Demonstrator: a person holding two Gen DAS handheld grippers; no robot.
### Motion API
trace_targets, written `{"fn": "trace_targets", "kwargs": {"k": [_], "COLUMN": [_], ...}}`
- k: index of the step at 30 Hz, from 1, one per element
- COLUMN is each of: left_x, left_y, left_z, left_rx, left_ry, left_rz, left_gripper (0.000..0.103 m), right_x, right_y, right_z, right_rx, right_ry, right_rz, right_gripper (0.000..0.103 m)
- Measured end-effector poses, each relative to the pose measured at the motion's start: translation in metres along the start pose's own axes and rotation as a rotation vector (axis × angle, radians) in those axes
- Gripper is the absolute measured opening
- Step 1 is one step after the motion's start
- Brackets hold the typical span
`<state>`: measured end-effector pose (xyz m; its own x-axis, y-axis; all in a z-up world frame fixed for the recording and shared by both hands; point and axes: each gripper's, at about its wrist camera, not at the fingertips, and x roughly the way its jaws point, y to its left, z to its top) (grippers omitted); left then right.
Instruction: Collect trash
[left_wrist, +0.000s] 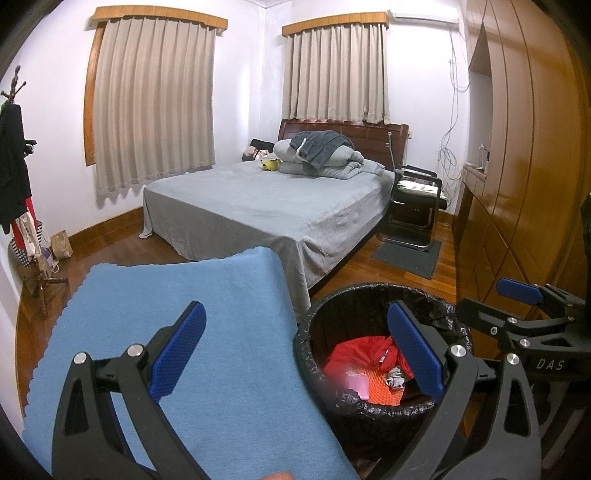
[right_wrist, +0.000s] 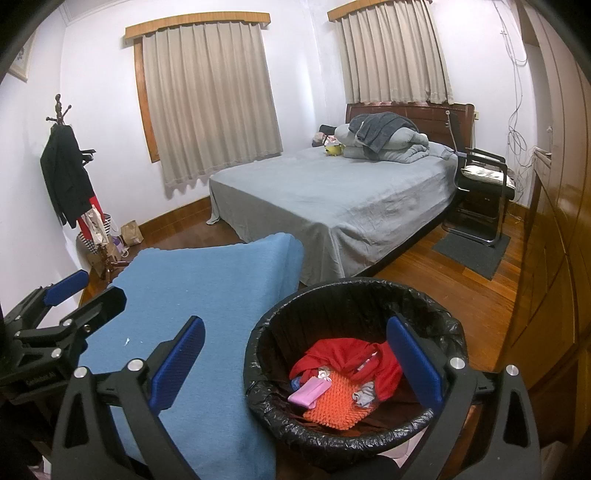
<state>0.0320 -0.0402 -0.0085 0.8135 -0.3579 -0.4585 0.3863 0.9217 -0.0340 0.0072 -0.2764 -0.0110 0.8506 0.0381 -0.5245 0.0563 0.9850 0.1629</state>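
Observation:
A black bin (left_wrist: 314, 354) (right_wrist: 266, 332) lined with a black bag stands on the floor beside a surface covered by a blue cloth (left_wrist: 177, 295) (right_wrist: 207, 295). Inside lie red fabric (left_wrist: 351, 350) (right_wrist: 332, 350), an orange textured piece (right_wrist: 336, 402) (left_wrist: 384, 395) and a pink item (right_wrist: 308, 391). My left gripper (left_wrist: 299, 354) is open, one finger over the cloth, the other over the bin. My right gripper (right_wrist: 299, 369) is open too, straddling the bin's left rim, with nothing between its fingers. Each gripper shows at the edge of the other's view.
A bed (left_wrist: 266, 206) (right_wrist: 332, 199) with a grey cover and piled bedding fills the middle of the room. A black chair (left_wrist: 417, 199) on a grey mat stands right of it, wooden wardrobes (left_wrist: 517, 166) line the right wall, and a coat stand (right_wrist: 70, 177) is at the left.

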Motion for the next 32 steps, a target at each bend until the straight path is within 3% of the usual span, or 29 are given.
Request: {"fn": "trace_targets", "kwargs": {"k": [32], "left_x": [0.0012], "left_y": [0.0057], "left_z": [-0.0012], "left_rx": [-0.002], "left_ry": [0.011], "left_rz": [0.006], "left_gripper": [0.096], "right_x": [0.0013], "right_y": [0.0031], "right_z": [-0.0022], "right_rx": [-0.001], "right_ry": [0.007], "right_rz": [0.004], "right_gripper": [0.097]}}
